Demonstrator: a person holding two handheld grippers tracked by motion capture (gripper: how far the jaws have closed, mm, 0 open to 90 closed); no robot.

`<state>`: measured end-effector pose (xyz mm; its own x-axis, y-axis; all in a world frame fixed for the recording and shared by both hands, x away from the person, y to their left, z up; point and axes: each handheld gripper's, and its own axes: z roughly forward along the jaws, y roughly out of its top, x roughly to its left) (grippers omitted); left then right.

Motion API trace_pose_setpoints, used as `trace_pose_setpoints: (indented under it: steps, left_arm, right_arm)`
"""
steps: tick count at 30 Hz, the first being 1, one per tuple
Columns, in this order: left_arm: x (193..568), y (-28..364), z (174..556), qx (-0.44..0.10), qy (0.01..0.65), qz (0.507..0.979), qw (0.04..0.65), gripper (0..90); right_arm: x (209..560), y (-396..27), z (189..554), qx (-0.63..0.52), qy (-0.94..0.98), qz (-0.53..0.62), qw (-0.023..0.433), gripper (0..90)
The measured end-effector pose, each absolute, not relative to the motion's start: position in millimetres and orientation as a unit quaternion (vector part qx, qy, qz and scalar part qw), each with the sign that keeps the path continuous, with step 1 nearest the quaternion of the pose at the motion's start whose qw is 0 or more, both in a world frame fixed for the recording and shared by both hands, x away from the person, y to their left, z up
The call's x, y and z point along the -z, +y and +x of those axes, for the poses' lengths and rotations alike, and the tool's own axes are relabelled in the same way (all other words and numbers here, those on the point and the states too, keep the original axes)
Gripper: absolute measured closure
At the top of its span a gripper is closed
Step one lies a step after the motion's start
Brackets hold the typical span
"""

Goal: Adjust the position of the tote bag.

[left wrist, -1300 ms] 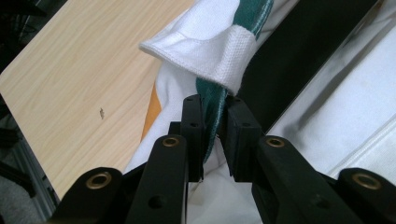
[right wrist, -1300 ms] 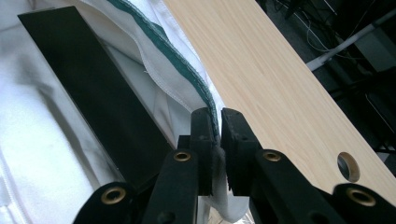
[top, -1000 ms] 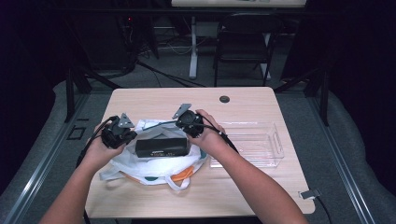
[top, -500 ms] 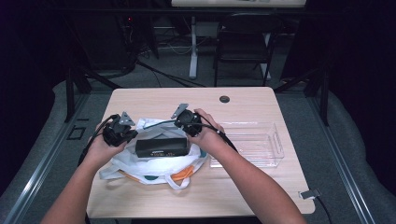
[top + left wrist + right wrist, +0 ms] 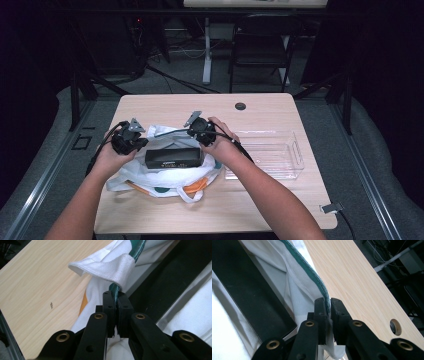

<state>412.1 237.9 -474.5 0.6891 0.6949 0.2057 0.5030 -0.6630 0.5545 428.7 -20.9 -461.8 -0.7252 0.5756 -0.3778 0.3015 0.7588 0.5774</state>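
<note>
A white cloth bag (image 5: 150, 175) with green trim and orange handles lies on the wooden table (image 5: 165, 107). A long black box (image 5: 173, 157) rests in its open mouth. My left gripper (image 5: 134, 144) is shut on the bag's green-edged rim at the left side; the pinched hem (image 5: 115, 288) sits between its jaws. My right gripper (image 5: 204, 136) is shut on the rim at the right side, where the green hem (image 5: 327, 302) runs down between the jaws. The black box (image 5: 172, 287) fills the space behind the cloth (image 5: 249, 292).
A clear plastic tray (image 5: 270, 152) stands on the table's right half. A round cable hole (image 5: 240, 106) sits near the far edge. A small clip and cable (image 5: 332, 207) hang at the front right corner. Dark floor, chair and desk legs lie beyond.
</note>
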Motion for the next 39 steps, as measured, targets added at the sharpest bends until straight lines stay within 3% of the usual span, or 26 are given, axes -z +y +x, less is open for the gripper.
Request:
trace_pose_setpoints:
  steps: [39]
  left_arm:
    - [492.8,234.0,435.1,-0.185,0.365,0.884,0.227,87.1]
  right_arm:
    - [483.2,-18.6,447.9,-0.225,0.899,0.262,0.271,83.6]
